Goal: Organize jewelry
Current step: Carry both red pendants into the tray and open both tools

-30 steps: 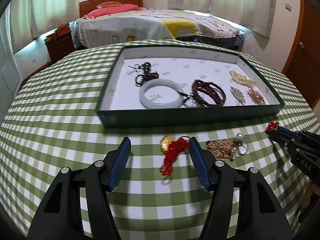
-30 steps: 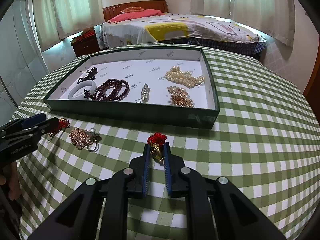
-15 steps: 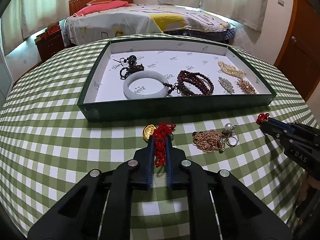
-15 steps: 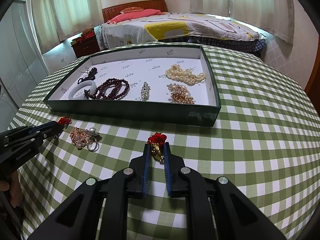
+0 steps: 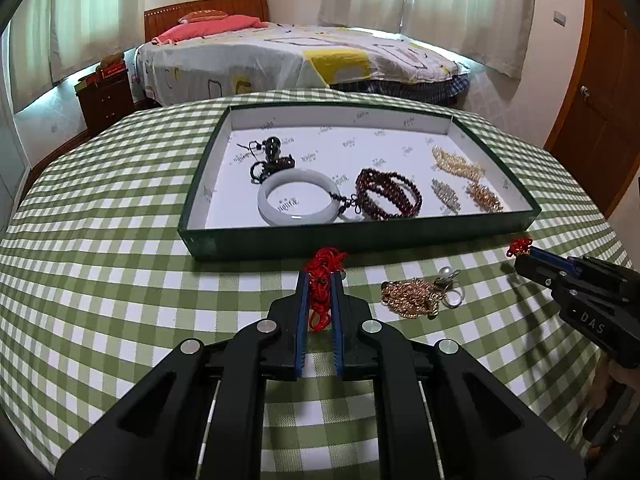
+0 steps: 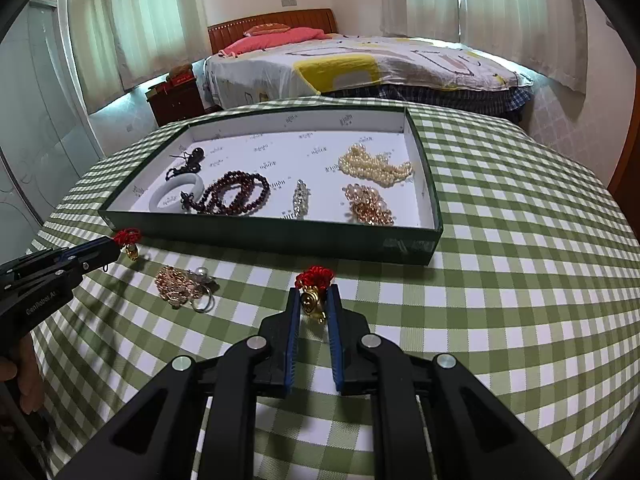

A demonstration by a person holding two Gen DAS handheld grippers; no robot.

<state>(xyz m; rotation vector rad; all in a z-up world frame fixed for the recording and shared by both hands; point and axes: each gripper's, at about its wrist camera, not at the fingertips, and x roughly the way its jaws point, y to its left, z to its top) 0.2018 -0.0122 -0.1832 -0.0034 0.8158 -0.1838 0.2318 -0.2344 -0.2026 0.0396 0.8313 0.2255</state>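
My left gripper (image 5: 320, 276) is shut on a red knotted cord (image 5: 320, 300) just in front of the green tray (image 5: 360, 238). In the right wrist view the left gripper (image 6: 114, 245) shows a gold charm (image 6: 132, 252) hanging under its tip. My right gripper (image 6: 314, 290) is shut on a second red-cord gold charm (image 6: 314, 304), close to the tablecloth. In the left wrist view the right gripper (image 5: 524, 257) sits at the right edge with its red knot (image 5: 519, 246) sticking out. A gold chain pile (image 5: 412, 296) with a pearl ring (image 5: 450, 280) lies on the cloth between the two grippers.
The tray holds a white bangle (image 5: 298, 202), a dark red bead bracelet (image 5: 388, 194), a black cord pendant (image 5: 272, 156), pearls (image 5: 456, 164), a silver brooch (image 5: 446, 194) and a rose-gold chain (image 5: 484, 196). A green checked cloth (image 5: 120, 280) covers the round table. A bed stands behind it.
My left gripper's jaws closed onto the red cord and charm, then lifted them a little toward the tray. The right gripper has kept still, shut on its charm.
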